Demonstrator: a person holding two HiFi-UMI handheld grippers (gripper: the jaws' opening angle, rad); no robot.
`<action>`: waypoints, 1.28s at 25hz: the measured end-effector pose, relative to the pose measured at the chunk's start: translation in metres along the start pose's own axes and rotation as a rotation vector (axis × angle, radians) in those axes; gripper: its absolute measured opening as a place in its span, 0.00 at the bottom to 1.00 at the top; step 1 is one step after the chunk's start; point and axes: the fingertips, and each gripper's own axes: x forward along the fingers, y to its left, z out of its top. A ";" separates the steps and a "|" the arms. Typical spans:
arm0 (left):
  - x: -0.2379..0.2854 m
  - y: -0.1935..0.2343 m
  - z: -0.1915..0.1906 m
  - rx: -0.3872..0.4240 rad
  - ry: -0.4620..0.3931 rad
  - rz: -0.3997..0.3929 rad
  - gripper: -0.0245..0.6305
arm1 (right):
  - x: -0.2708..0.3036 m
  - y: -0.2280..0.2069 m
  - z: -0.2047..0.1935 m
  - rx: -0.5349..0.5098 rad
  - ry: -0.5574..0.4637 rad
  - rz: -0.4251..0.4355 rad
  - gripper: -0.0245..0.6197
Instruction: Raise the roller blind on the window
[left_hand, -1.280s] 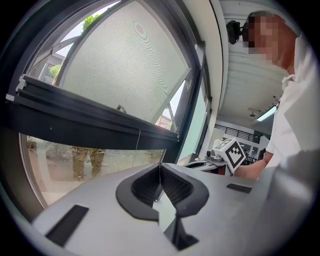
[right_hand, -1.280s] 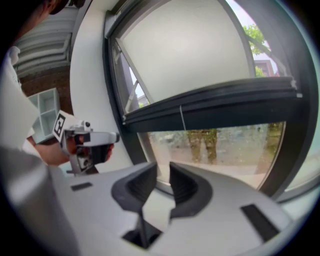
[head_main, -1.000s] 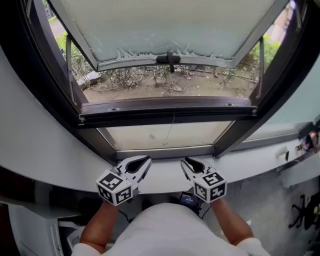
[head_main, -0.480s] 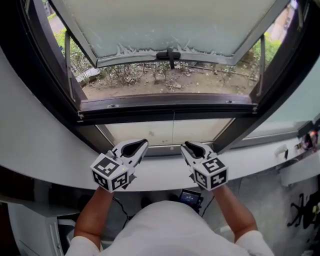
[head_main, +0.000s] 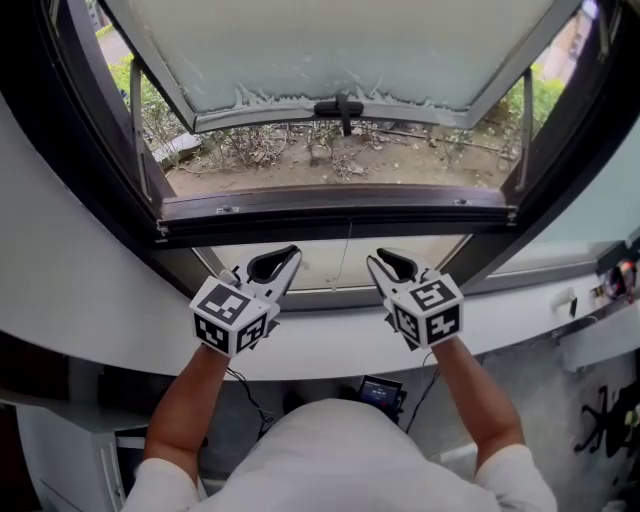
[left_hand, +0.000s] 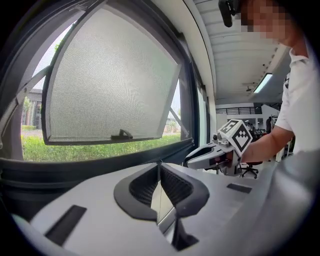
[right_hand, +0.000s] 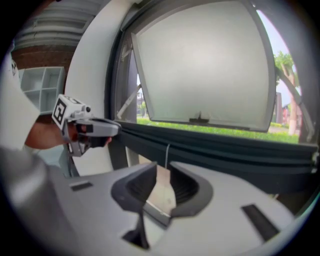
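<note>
A thin pull cord (head_main: 347, 258) hangs from the dark crossbar (head_main: 330, 225) of the window, in front of a pale beige panel (head_main: 320, 270); I cannot tell whether that panel is blind cloth or glass. My left gripper (head_main: 292, 252) is held just left of the cord, shut and empty, its tips meeting (left_hand: 160, 164). To the right of the cord, my right gripper (head_main: 374, 257) shows a narrow gap between its tips (right_hand: 163, 166) with nothing in it. From the right gripper view the cord (right_hand: 167, 151) hangs straight ahead, beyond the jaws. Neither gripper touches the cord.
Above the crossbar a frosted sash (head_main: 330, 50) with a black handle (head_main: 342, 110) is swung outward over bare ground and shrubs. A white sill (head_main: 320, 345) runs under my hands. A small screen device (head_main: 380, 392) lies on the floor below; a chair base (head_main: 610, 430) stands at right.
Both grippers have risen and moved forward from over the sill to in front of the beige panel, on either side of the cord. Their marker cubes have rolled slightly.
</note>
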 end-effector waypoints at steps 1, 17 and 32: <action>0.003 0.003 0.002 0.001 -0.003 0.009 0.07 | 0.002 -0.002 0.003 -0.010 0.001 -0.002 0.16; 0.029 0.038 0.008 0.152 0.086 0.064 0.08 | 0.034 -0.025 0.032 -0.351 0.080 -0.052 0.16; 0.058 0.032 -0.033 0.707 0.416 0.059 0.27 | 0.046 -0.035 0.026 -0.972 0.260 -0.216 0.16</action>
